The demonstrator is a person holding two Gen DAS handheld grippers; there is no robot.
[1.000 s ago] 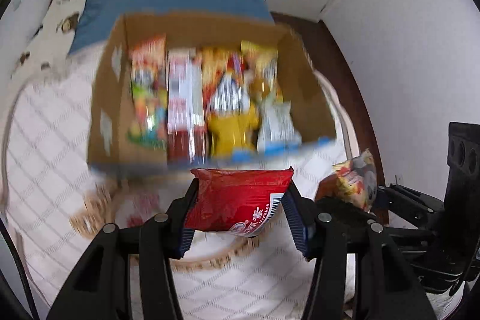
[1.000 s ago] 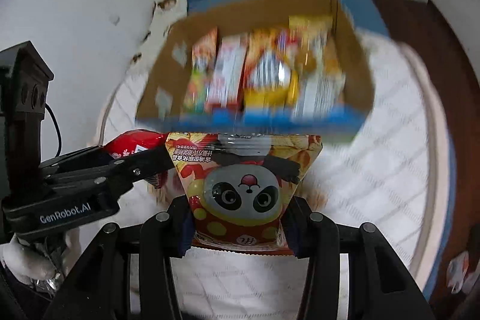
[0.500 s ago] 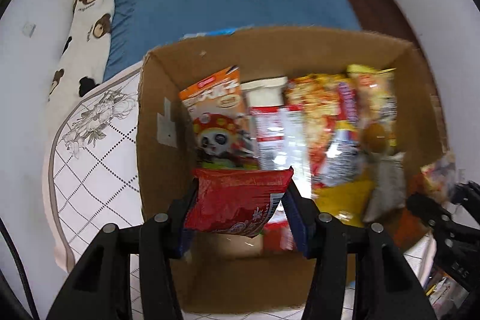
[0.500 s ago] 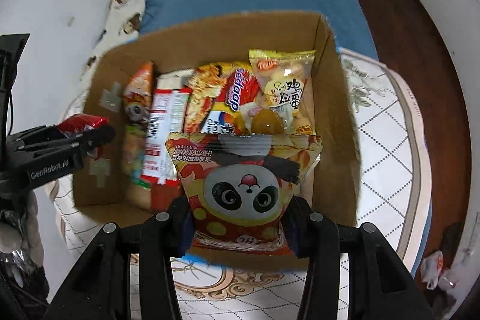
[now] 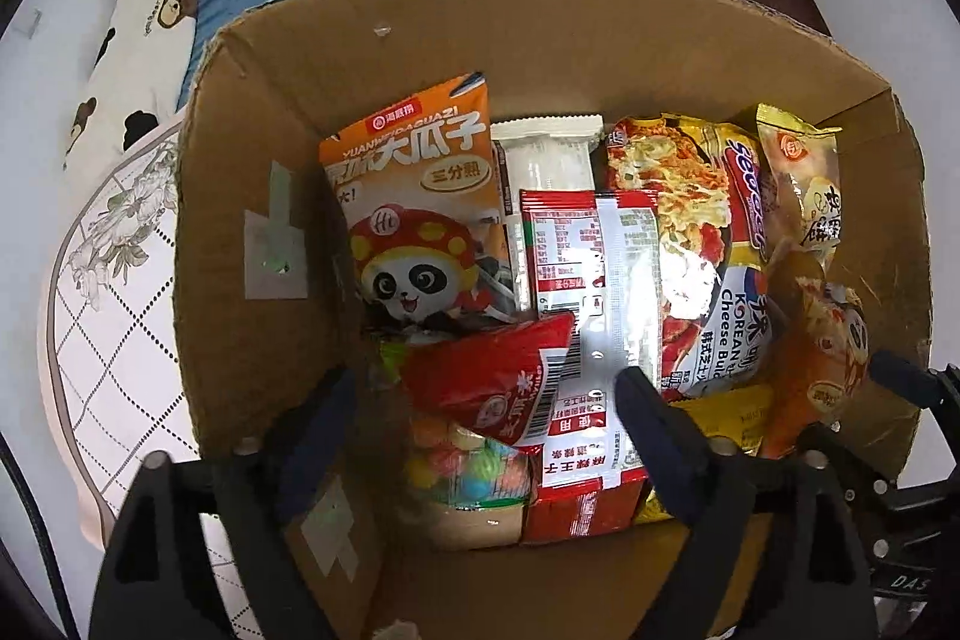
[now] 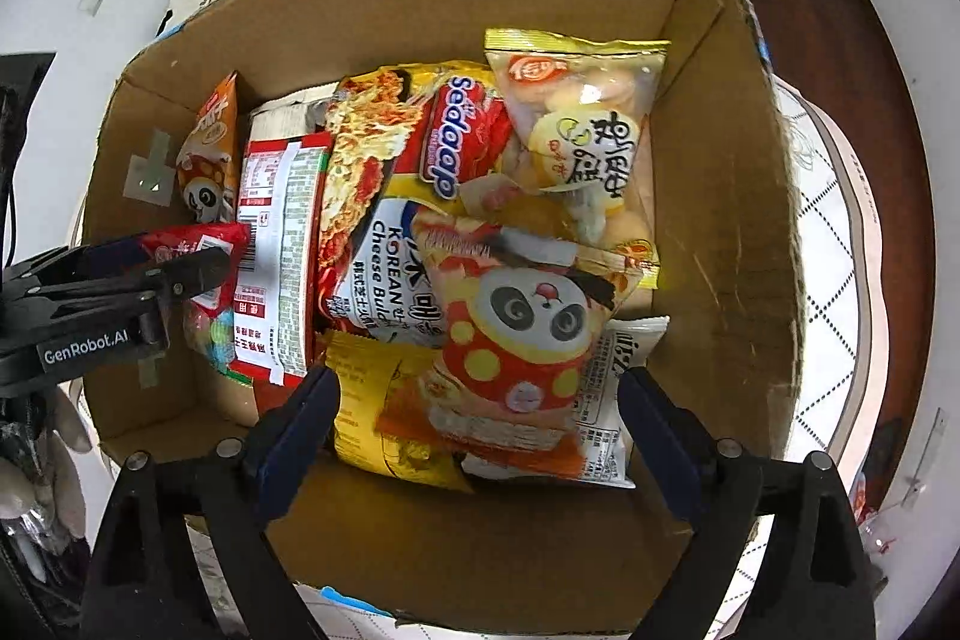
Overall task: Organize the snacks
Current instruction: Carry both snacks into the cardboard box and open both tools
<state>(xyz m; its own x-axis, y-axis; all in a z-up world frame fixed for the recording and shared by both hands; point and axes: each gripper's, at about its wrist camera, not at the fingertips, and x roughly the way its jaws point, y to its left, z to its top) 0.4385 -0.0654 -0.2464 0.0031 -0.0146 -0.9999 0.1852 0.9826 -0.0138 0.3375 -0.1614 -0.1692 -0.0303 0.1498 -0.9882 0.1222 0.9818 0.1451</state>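
The right tongs [image 6: 477,400] stand spread wide over the cardboard box [image 6: 726,244]. Between them the panda snack bag [image 6: 516,340] lies loose on the other packets. At left, the left tongs [image 6: 198,268] reach in beside a red packet [image 6: 198,244].

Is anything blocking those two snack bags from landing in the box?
Nothing visible does. Both grippers are open above the cardboard box; the red packet and panda bag already lie loose on the snacks packed inside.

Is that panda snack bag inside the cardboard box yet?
Inside. The panda snack bag lies on the packets within the cardboard box walls, and the right gripper is open around it.
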